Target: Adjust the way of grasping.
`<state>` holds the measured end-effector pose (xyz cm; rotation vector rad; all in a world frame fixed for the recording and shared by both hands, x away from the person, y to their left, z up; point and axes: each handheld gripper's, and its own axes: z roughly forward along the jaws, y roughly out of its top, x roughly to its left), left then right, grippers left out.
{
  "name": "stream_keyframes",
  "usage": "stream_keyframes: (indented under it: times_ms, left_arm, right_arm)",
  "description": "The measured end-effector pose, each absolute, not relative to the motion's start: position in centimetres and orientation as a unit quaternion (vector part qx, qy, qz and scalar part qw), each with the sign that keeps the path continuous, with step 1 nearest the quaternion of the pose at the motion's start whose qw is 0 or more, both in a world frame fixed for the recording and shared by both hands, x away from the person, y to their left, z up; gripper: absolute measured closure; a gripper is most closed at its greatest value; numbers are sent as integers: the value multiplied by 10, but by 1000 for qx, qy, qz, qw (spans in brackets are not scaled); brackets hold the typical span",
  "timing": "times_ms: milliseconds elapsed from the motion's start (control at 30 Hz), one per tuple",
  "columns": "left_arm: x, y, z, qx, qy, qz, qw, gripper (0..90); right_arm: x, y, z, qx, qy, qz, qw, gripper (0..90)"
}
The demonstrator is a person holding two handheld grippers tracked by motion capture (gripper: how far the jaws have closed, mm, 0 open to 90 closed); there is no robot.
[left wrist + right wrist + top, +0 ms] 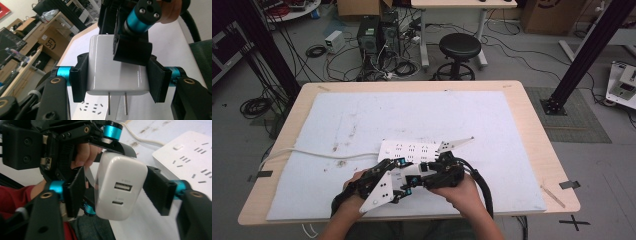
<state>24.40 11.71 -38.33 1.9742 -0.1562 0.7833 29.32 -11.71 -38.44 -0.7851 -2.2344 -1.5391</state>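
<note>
Two grippers meet over the near edge of the table (532, 125), both at a white charger (117, 66). From my station I read the left gripper (117, 77) as closed on the charger: its two black jaws press flat against the left and right sides of the white body, and the two metal prongs (117, 103) point down from the bottom face.

In the right gripper view, the right gripper (120, 192) is at the same charger (120, 187). I see the face with the two ports (122, 187) between its jaws. The right jaw tip sits against the charger's side; the left jaw shows a narrow gap beside the body, so I cannot tell whether this gripper is clamped or merely around it.

In the high view, the charger (413, 171) is held above the white mat (362, 115), between the left gripper (404, 170) and the right gripper (417, 181), just on the near side of the white power strip (407, 150). The strip lies flat on the mat, and its white cable (312, 152) runs off to the left table edge. Both hands are close together.
</note>
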Motion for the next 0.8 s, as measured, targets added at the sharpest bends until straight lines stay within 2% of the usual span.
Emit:
stream_keyframes:
  times_ms: [167,367,800]
  left_arm:
    - [244,116,-383,811,-64,318,487,425]
    - [244,116,-383,810,-64,319,489,425]
    - [247,112,-382,815,-54,321,480,401]
  right_arm:
    - [294,-117,-387,-277,-771,-549,167,438]
    - [295,-118,-390,-276,-759,-565,167,553]
    - [296,-120,-388,-285,-759,-558,179,627]
